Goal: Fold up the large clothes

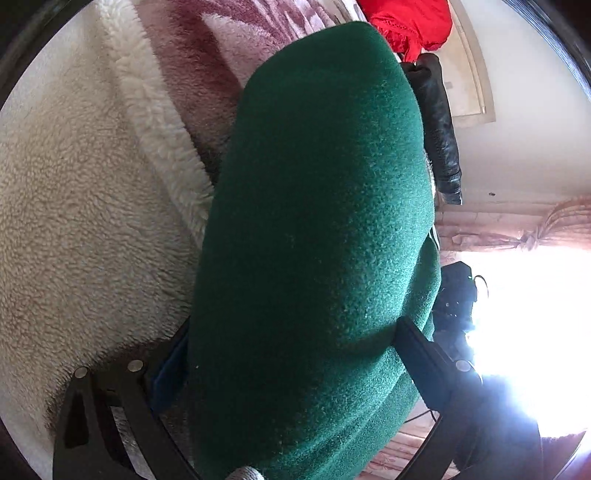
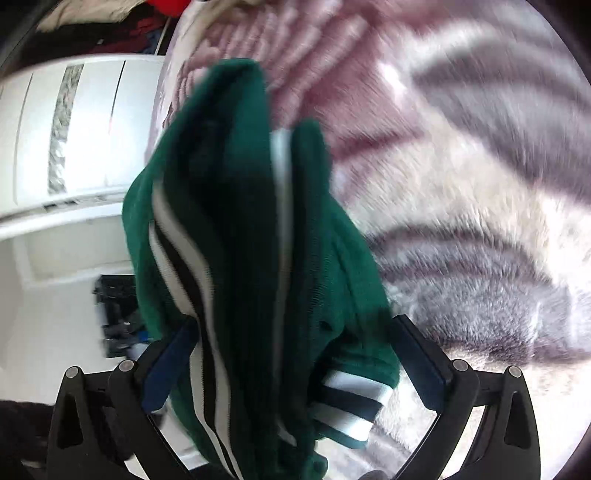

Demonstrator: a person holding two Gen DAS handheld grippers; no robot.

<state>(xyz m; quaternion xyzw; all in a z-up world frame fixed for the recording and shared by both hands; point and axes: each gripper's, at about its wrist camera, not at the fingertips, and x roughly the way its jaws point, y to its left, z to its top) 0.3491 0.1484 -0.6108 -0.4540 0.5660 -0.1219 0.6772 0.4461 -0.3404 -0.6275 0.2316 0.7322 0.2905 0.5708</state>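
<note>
Nearest the left wrist camera, the left gripper (image 1: pixel 295 354) has its two black fingers clenched on a thick fold of one dark green fleece garment (image 1: pixel 314 221), which rises from the jaws and fills the middle of that view. The garment is lifted off the bed, hanging between the two grippers.

In the right wrist view, the right gripper (image 2: pixel 291 354) grasps the same green garment (image 2: pixel 240 221) between its two blue-padded fingers. Here the cloth is bunched into several folds, with white and black striped trim running along them and one striped cuff (image 2: pixel 347 402) hanging beside the right finger.

Below and beyond the garment lies one plush blanket (image 2: pixel 461 184) with mauve, grey and cream bands, covering the bed; its surface is open to the right of the garment. A cream sherpa throw (image 1: pixel 74 203) covers the blanket on the left side of the left view.

Farther off, one red cloth (image 1: pixel 410 26) and one black leather piece (image 1: pixel 439 122) hang by the wall, a bright window (image 1: pixel 535 314) glares, and white cabinet doors (image 2: pixel 74 129) stand past the bed's edge.
</note>
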